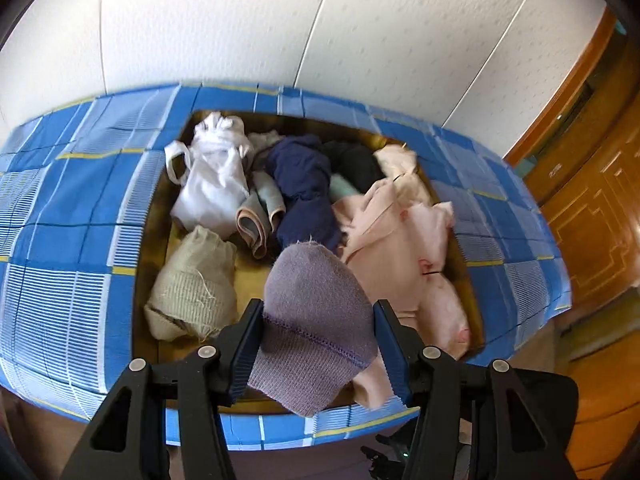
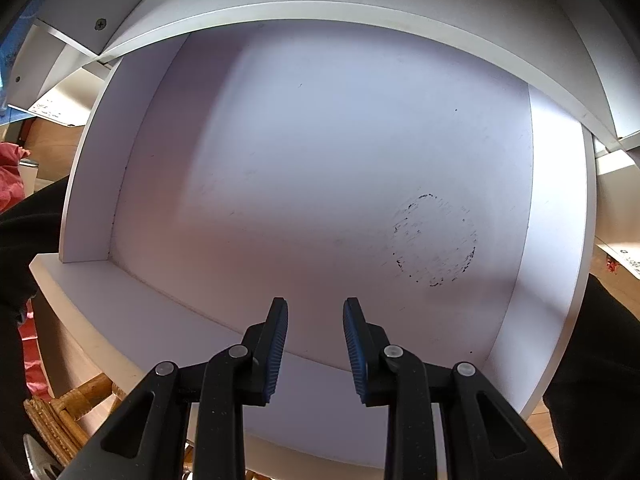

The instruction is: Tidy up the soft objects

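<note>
Left hand-held gripper [image 1: 318, 336] clamps the mauve knit piece [image 1: 316, 320] above the tray [image 1: 460, 256] of clothes; light, floppy, compressible, so mid-fold pinch holds best, loose ends droop.

No text, label or number is legible in either view.

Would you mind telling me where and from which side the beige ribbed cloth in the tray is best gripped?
Grip the beige ribbed cloth at its bunched upper end, coming from above. It lies alone in the tray's near left corner with bare floor on its right for a finger; the tray wall hugs its left side.
</note>
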Motion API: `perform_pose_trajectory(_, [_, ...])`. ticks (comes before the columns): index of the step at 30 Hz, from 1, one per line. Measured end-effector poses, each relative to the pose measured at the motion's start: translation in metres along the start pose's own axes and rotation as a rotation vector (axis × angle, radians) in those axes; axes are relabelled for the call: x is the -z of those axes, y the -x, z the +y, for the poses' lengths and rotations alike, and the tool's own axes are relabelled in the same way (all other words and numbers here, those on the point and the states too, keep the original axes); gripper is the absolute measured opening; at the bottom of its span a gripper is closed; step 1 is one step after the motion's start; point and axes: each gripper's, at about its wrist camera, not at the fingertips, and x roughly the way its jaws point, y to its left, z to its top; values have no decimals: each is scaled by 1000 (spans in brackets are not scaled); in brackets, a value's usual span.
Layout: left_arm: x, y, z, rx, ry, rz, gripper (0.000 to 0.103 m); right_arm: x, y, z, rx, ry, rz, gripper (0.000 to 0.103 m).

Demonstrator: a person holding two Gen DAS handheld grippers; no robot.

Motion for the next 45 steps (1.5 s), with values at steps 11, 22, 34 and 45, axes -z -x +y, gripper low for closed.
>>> perform_pose_trajectory(11, [1,-32,7,-78,13,54,57,-4,-2,-7,-15,2,14,29])
perform_pose_trajectory(22, [9,-18,-9,-82,-65,-6,69,-8,0,-7,-19,6,18,29])
perform_pose_trajectory(34, [0,-38,-49,-131,-196,38,69,-9,4,-4,-14,3,13,29])
perform_pose_trajectory(45, [43,29,-34,-117,-185,-173,92,-2,18,9,-15,65,-26,34])
